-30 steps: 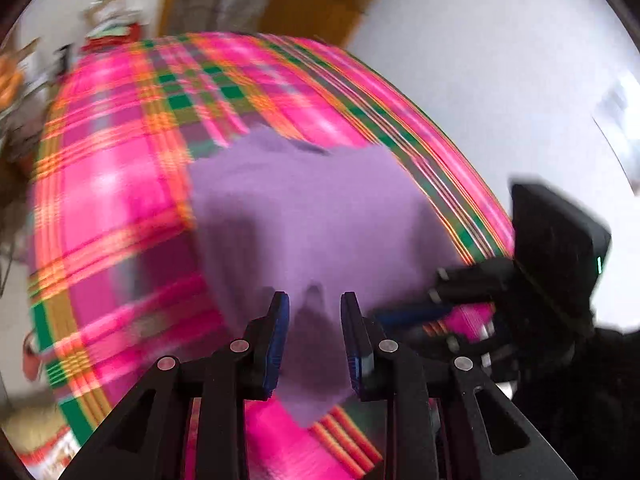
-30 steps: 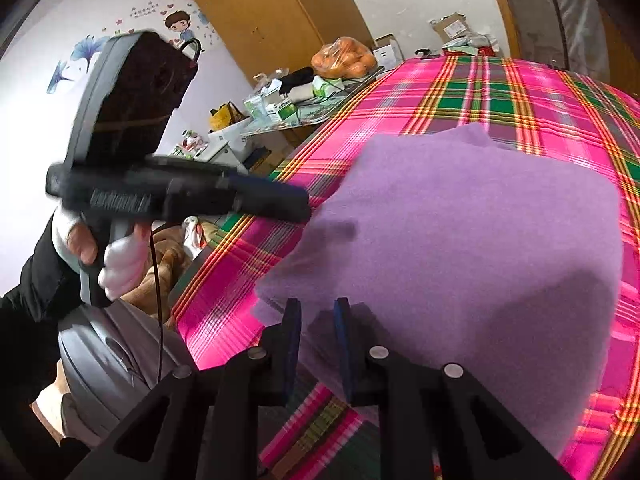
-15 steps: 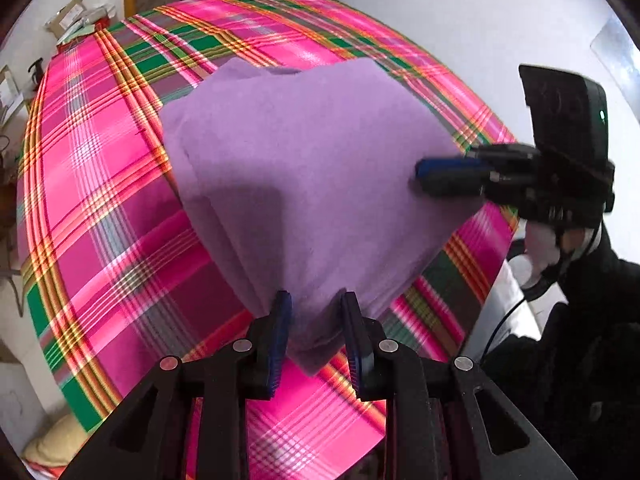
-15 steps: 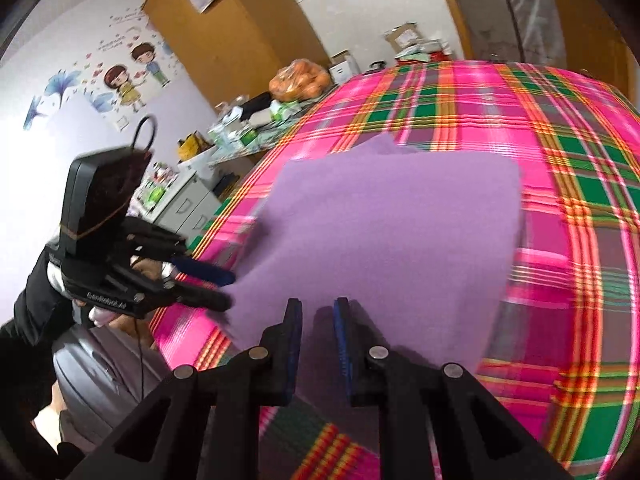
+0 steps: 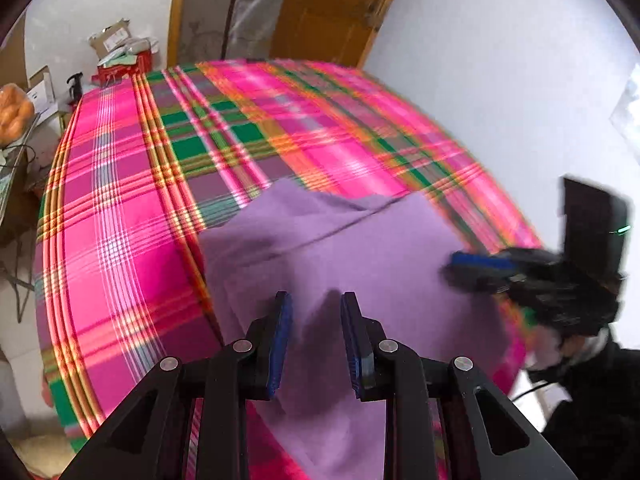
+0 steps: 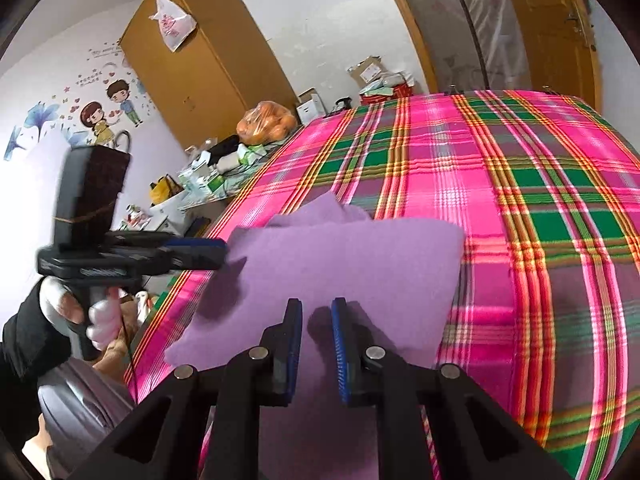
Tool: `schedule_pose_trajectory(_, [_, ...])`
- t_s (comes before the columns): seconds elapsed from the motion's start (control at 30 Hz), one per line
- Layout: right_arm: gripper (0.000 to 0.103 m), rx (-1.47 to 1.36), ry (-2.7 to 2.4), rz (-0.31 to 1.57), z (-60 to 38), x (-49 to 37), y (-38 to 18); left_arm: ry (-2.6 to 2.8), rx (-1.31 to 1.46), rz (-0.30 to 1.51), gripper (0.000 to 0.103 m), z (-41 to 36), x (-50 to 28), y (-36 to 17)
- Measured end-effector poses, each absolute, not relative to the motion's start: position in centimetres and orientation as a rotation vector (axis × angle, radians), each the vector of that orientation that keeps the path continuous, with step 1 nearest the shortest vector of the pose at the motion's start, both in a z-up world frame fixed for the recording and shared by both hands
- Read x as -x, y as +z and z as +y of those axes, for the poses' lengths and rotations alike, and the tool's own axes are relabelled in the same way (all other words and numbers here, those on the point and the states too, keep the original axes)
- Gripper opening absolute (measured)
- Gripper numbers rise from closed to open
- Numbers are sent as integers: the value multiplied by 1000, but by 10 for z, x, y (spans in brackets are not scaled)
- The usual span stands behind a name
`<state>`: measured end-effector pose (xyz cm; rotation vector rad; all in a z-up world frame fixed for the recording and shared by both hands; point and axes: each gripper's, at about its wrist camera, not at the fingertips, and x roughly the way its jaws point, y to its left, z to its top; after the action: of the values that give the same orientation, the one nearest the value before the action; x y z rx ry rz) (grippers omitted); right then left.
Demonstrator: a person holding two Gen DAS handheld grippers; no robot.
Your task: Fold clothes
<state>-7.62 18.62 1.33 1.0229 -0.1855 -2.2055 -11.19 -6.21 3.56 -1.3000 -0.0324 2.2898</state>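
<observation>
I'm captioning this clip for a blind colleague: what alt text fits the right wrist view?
A folded purple fleece cloth lies on a pink, green and orange plaid bedspread, with the right gripper low over its near edge. The left gripper reaches the cloth's left side, in a white-gloved hand.

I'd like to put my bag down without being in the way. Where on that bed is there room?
The plaid bedspread is bare beyond the purple cloth, up to the far edge by the door, and along its right side. The near corner is crowded: both grippers work at the cloth there. The side table by the wardrobe is cluttered.
</observation>
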Motion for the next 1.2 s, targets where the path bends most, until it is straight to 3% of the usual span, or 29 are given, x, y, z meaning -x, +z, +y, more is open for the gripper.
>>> schedule_pose_trajectory(0.2, [15,-1028,-2297,-160,193,97,15,2285,1351,-51,17,-76,123,19])
schedule_pose_trajectory(0.73, [15,-1111,-2323,-159,195,146,-8,2297,1313,-2,17,-74,114,18])
schedule_pose_trajectory(0.93, [15,-1013,-2318,-200,214,119,18,2307,1314,8,17,-77,107,19])
schedule_pose_trajectory(1.2, [15,-981,-2310,-74,209,70,14,2324,1278,-63,17,-98,93,37])
